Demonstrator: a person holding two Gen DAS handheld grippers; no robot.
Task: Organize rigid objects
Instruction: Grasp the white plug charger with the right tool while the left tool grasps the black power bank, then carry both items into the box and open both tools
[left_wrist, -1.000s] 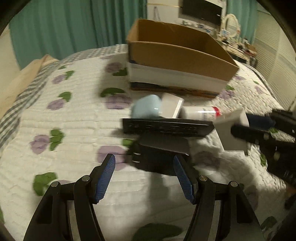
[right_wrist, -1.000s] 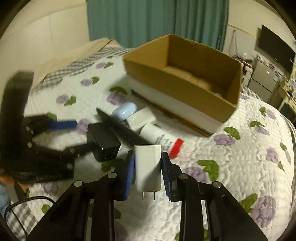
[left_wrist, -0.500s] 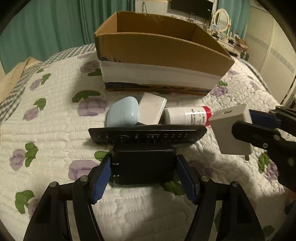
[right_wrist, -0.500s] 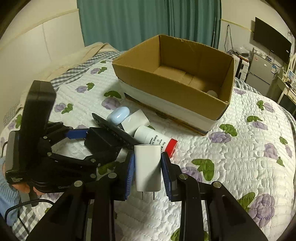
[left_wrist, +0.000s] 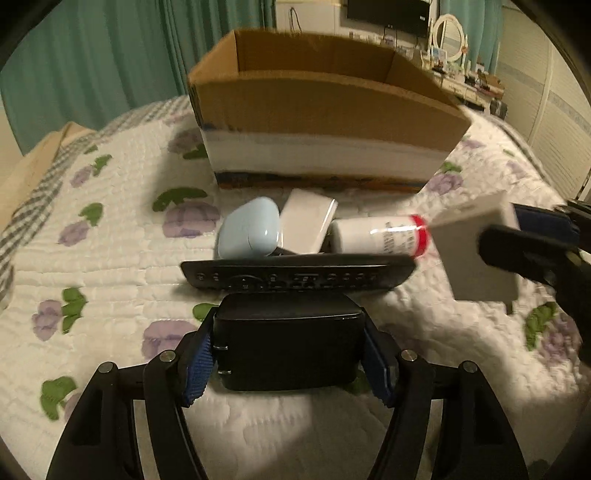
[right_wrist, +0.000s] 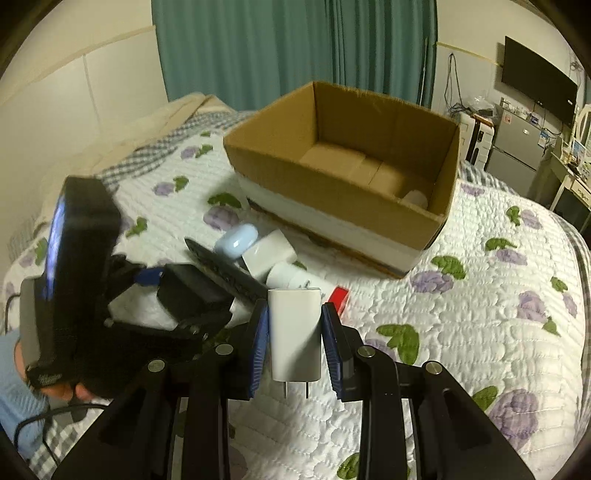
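Observation:
My left gripper (left_wrist: 290, 354) is shut on a black power adapter (left_wrist: 290, 350), held just above the quilt. Beyond it lie a black remote (left_wrist: 295, 275), a light blue earbud case (left_wrist: 249, 232), a white box (left_wrist: 308, 223) and a white bottle with a red cap (left_wrist: 380, 236). My right gripper (right_wrist: 295, 339) is shut on a white wall charger (right_wrist: 295, 334), prongs pointing down; it also shows in the left wrist view (left_wrist: 476, 251). An open cardboard box (right_wrist: 351, 192) stands behind the pile, with a white object in its far corner (right_wrist: 415, 199).
Everything lies on a bed with a white quilt with purple flowers (right_wrist: 480, 314). Teal curtains (right_wrist: 295, 48) hang behind. A fridge and a desk with clutter (right_wrist: 517, 144) stand at the right.
My left gripper moved forward around the black adapter, closed on it and lifted it slightly. My right gripper kept hold of the white charger and rose a little.

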